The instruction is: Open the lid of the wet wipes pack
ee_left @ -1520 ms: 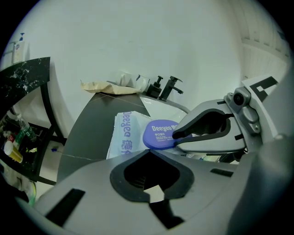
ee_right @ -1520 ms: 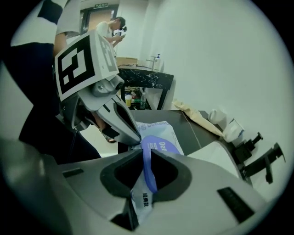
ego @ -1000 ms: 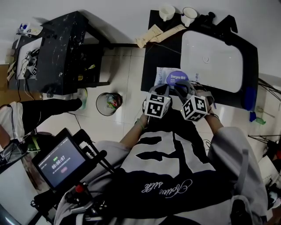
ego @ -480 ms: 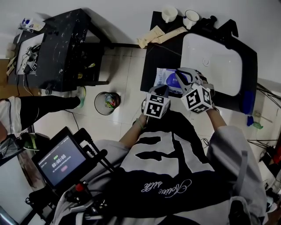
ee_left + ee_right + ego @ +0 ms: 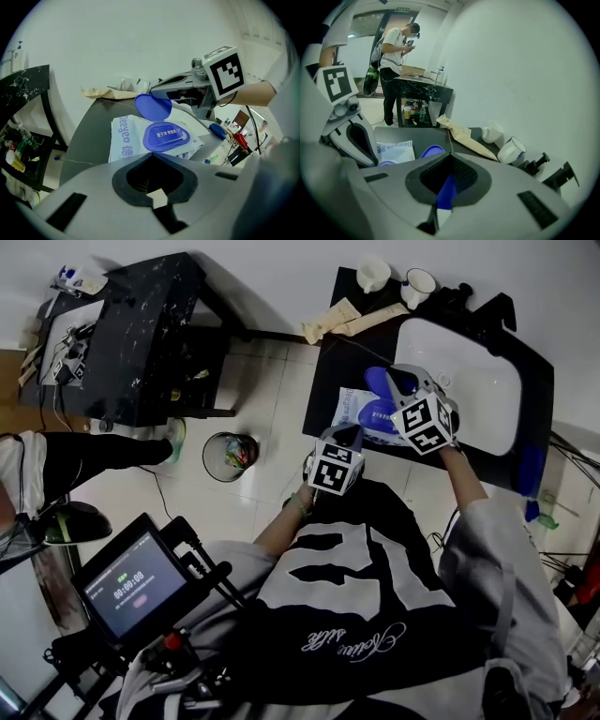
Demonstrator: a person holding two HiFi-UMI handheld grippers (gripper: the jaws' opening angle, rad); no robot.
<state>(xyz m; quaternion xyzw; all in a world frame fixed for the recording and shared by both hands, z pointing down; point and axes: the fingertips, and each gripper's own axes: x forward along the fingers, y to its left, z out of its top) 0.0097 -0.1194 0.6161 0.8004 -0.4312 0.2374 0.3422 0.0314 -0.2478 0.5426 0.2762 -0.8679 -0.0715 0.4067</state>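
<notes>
The wet wipes pack [image 5: 349,409] [image 5: 123,138] lies flat on the dark counter [image 5: 326,367], white with a blue oval lid frame [image 5: 166,136]. Its blue lid [image 5: 379,382] [image 5: 153,106] stands tilted up and open. My right gripper [image 5: 401,382] [image 5: 165,88] is shut on the lid's edge, and blue plastic [image 5: 448,191] shows between its jaws. My left gripper [image 5: 348,434] [image 5: 152,157] is shut, with its tips at the pack's near edge. Whether it pinches the pack is hidden.
A white sink basin [image 5: 472,381] sits right of the pack, with two cups [image 5: 373,272] [image 5: 512,151] and a beige bag [image 5: 339,319] [image 5: 461,133] at the counter's back. A black table [image 5: 141,329] and a bin [image 5: 230,457] stand at left. A person [image 5: 393,61] stands far off.
My right gripper has risen and moved away from me with the blue lid, which has swung up off the pack. The left gripper has stayed at the pack's near edge.
</notes>
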